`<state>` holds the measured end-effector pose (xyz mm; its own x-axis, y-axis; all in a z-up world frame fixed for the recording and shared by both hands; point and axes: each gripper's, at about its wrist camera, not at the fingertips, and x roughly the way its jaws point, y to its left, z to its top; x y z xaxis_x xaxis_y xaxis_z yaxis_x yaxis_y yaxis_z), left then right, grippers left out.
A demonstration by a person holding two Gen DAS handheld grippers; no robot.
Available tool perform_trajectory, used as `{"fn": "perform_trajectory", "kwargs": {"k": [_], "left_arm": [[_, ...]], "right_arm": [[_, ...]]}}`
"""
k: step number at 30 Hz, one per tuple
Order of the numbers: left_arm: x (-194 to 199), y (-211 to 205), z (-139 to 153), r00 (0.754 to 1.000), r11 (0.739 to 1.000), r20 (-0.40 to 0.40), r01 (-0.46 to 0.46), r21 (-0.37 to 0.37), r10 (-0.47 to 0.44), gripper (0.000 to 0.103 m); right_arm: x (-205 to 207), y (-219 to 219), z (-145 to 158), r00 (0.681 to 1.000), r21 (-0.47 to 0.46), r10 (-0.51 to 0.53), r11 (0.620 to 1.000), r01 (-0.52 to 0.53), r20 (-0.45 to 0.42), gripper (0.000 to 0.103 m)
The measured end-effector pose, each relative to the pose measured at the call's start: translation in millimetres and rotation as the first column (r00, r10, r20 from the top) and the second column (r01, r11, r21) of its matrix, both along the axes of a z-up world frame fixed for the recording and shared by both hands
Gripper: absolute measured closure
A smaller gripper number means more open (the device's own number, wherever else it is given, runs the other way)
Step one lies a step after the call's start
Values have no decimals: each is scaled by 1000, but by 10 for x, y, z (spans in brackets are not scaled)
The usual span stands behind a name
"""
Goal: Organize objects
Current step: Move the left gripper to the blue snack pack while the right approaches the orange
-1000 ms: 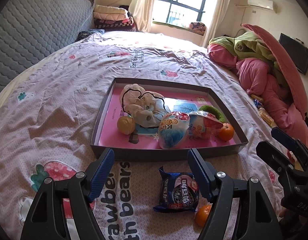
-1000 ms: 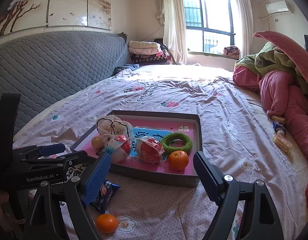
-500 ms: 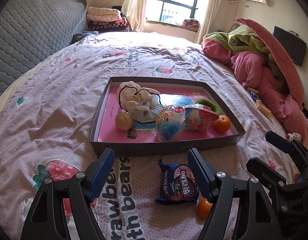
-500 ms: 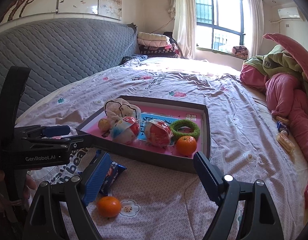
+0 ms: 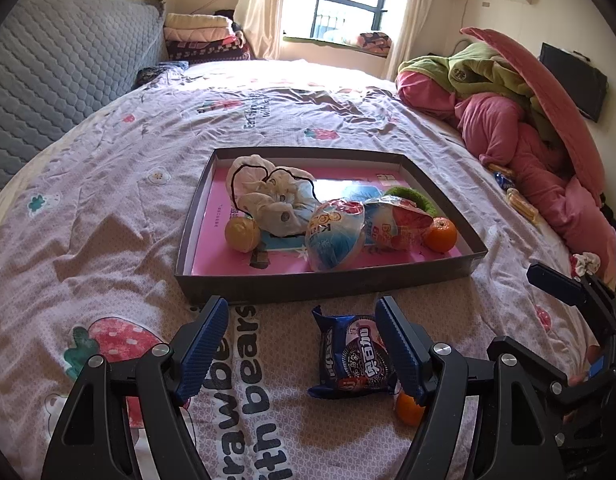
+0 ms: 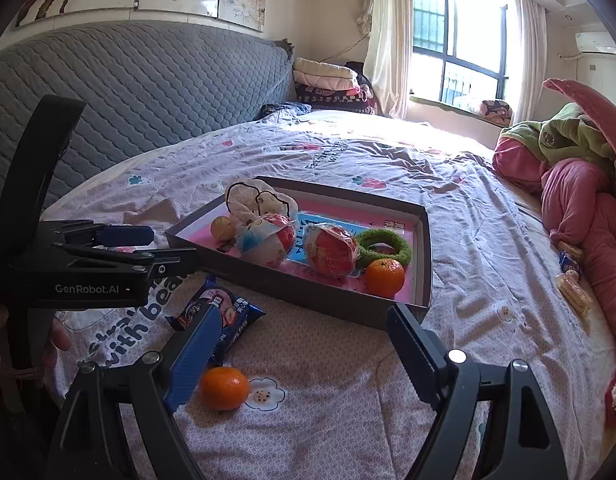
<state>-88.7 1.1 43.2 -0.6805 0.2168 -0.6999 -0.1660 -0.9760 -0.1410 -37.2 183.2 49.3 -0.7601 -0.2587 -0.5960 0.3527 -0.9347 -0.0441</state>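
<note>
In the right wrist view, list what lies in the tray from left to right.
Small yellow ball → blue-and-red wrapped egg → red wrapped egg → orange, all in the tray.

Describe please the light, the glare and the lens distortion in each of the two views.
Left wrist view: sunlight from the window washes out the far bedsheet, while the tray and cookie packet stay sharp; the fisheye bends the headboard and darkens the corners. Right wrist view: the window is overexposed, the loose orange casts a soft shadow, and the edges curve.
</note>
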Motion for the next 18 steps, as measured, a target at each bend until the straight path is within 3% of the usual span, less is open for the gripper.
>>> {"fn": "perform_trajectory", "kwargs": {"k": [18], "left_arm": [[14,101,-98,998,999,44,49,-11,-49,26]], "right_arm": [[55,-11,-191,998,62,37,997,-41,54,19]]}}
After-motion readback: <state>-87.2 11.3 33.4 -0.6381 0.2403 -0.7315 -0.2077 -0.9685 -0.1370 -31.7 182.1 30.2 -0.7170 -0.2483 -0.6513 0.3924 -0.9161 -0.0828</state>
